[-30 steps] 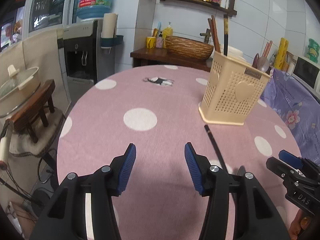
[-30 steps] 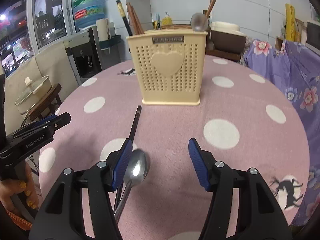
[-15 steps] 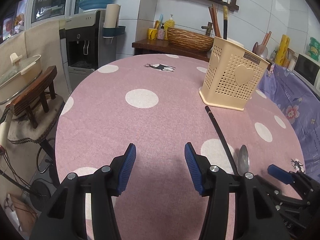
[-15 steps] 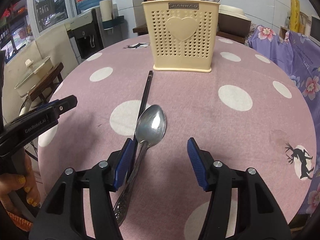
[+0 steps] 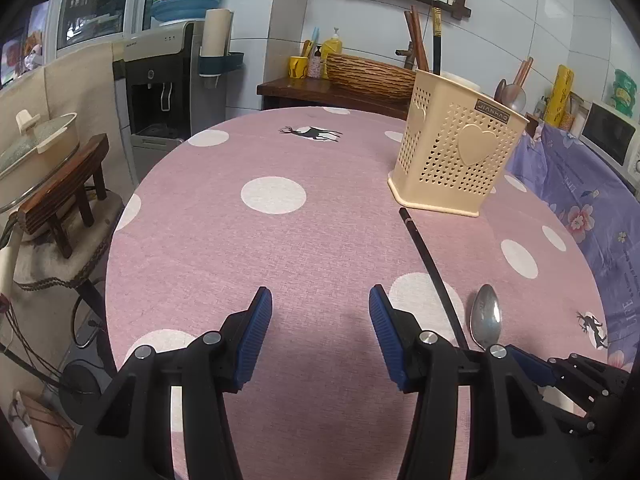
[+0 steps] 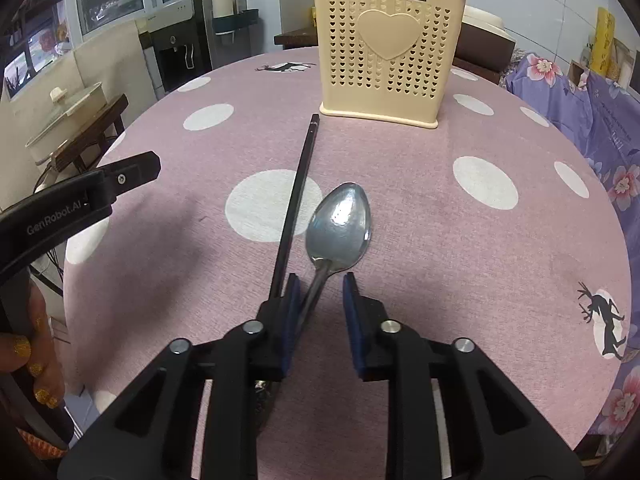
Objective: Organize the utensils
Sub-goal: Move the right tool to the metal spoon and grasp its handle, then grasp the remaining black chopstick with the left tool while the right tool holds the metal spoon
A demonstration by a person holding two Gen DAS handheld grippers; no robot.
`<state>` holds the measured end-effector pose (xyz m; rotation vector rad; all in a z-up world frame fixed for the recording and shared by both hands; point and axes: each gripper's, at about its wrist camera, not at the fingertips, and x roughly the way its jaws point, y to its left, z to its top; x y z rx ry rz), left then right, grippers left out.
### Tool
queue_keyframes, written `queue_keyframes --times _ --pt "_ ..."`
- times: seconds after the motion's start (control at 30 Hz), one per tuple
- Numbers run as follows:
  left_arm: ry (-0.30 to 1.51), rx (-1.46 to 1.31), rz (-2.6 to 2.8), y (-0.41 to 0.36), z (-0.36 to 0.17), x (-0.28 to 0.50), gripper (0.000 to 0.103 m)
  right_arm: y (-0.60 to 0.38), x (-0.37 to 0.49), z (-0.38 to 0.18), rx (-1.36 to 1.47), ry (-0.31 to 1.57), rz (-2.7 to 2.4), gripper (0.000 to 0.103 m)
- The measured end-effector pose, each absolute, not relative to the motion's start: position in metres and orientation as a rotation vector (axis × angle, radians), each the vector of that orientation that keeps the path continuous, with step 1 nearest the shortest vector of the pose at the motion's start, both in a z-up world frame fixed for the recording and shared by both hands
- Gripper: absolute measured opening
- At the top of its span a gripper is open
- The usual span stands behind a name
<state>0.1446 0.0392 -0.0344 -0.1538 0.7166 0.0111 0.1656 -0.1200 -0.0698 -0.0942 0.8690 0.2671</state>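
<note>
Straddling the neck of the shiny steel spoon [image 6: 339,222], the right tool [image 6: 319,294] has its blue pads part-way closed: narrowed on either side of the handle, with a gap showing on the right side, so I judge it not yet gripping. The spoon lies flat on the pink polka-dot counter [image 6: 440,240], on the near side of the cream perforated plastic utensil holder [image 6: 390,42], bowl pointing toward the holder and handle running back under the tool. Its long axis lines up roughly with the tool's fingers, so closing across the handle should catch it. A long black chopstick [image 6: 298,190] lies just left of the spoon, its far tip nearly at the holder's base, its near end beside the left pad, close enough to be pinched too. The left tool [image 5: 320,320] hangs wide open and empty, farther from the holder's front, left of the chopstick. Compared with half a second earlier, the right tool's pads have narrowed markedly and moved forward toward the spoon's bowl; the left has barely shifted.
</note>
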Motion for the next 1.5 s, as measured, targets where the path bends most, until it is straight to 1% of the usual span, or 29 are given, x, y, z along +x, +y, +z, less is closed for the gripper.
queue_keyframes --times 0.03,0.2,0.47,0.5,0.53,0.57,0.6,0.63,0.67,0.73,0.9,0.93,1.0,1.07,1.1,1.13,1.3,1.5 --pt "0.718 -0.153 0.010 0.039 -0.034 0.145 0.051 -0.123 0.167 -0.070 -0.089 0.871 0.269 0.013" --pt "0.733 -0.153 -0.009 0.036 -0.036 0.147 0.051 -0.146 0.172 -0.069 -0.070 0.881 0.269 0.009" --pt "0.739 -0.152 -0.015 0.032 -0.035 0.149 0.051 -0.191 0.188 -0.068 0.001 0.892 0.257 0.009" --pt "0.741 -0.153 -0.016 0.031 -0.035 0.149 0.051 -0.193 0.190 -0.068 0.016 0.891 0.273 0.009" --pt "0.742 -0.153 -0.018 0.030 -0.036 0.149 0.051 -0.193 0.191 -0.068 0.019 0.887 0.286 0.012" --pt "0.744 -0.152 -0.019 0.030 -0.035 0.150 0.051 -0.192 0.191 -0.067 0.014 0.880 0.298 0.017" --pt "0.744 -0.150 -0.019 0.029 -0.035 0.150 0.051 -0.190 0.192 -0.064 0.003 0.870 0.310 0.038" --pt "0.744 -0.148 -0.017 0.029 -0.035 0.150 0.051 -0.189 0.194 -0.062 -0.010 0.860 0.318 0.062" --pt "0.745 -0.146 -0.016 0.029 -0.034 0.150 0.051 -0.187 0.195 -0.059 -0.021 0.846 0.325 0.067" --pt "0.745 -0.146 -0.013 0.029 -0.034 0.151 0.051 -0.184 0.198 -0.055 -0.054 0.819 0.332 0.068" --pt "0.754 -0.140 -0.016 0.026 -0.035 0.154 0.051 -0.177 0.220 -0.062 -0.104 0.873 0.324 0.066" --pt "0.755 -0.137 -0.015 0.025 -0.035 0.154 0.051 -0.176 0.223 -0.064 -0.110 0.885 0.320 0.060" --pt "0.761 -0.130 -0.021 0.023 -0.035 0.157 0.051 -0.174 0.229 -0.068 -0.109 0.907 0.321 0.054" --pt "0.769 -0.121 -0.032 0.019 -0.035 0.161 0.051 -0.173 0.229 -0.067 -0.119 0.904 0.311 0.047" --pt "0.775 -0.116 -0.039 0.017 -0.035 0.163 0.051 -0.172 0.229 -0.067 -0.122 0.905 0.311 0.041" --pt "0.784 -0.112 -0.049 0.015 -0.035 0.166 0.051 -0.172 0.229 -0.066 -0.122 0.905 0.313 0.039" --pt "0.840 -0.112 -0.117 -0.004 -0.037 0.190 0.051 -0.180 0.232 -0.065 -0.075 0.902 0.314 0.038" --pt "0.877 -0.062 -0.130 -0.033 -0.037 0.229 0.051 -0.198 0.227 -0.045 -0.014 0.843 0.297 0.038"
